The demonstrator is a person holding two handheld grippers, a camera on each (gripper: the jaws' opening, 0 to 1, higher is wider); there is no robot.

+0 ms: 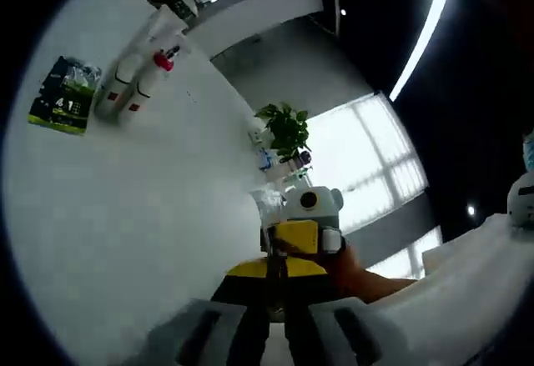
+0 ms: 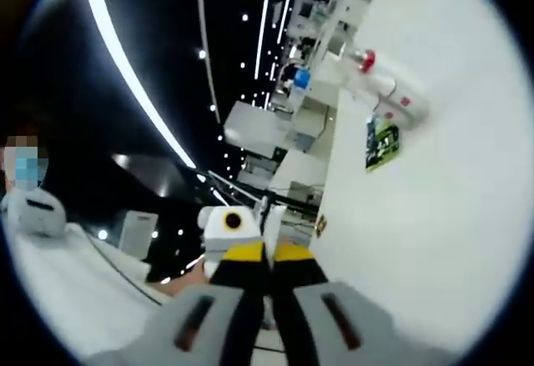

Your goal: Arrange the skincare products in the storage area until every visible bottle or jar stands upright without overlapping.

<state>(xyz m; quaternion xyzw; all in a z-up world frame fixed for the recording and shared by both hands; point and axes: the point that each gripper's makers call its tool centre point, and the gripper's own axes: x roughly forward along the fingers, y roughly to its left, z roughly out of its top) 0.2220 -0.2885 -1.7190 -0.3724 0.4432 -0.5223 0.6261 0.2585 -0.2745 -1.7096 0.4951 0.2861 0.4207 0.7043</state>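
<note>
A small cluster of white skincare bottles [image 1: 125, 89] rests far off on the white table [image 1: 125, 216], one with a red cap [image 1: 164, 59]. They sit close together and seem to lie on their sides. A green-and-black sachet [image 1: 62, 95] lies flat beside them. The right gripper view has the same bottles [image 2: 400, 101], red cap [image 2: 365, 59] and sachet [image 2: 382, 142] on the table [image 2: 434, 241]. My left gripper [image 1: 275, 270] and right gripper [image 2: 269, 258] are held off the table's edge, well away from the products. Both have their yellow tips together and hold nothing.
A hand [image 1: 363, 270] holds the other gripper just beyond my left one. A potted plant [image 1: 286, 128] stands past the table's far edge by a bright window [image 1: 367, 149]. Desks with clutter [image 2: 313, 74] lie behind the table. A white figure [image 2: 37, 208] sits at the left.
</note>
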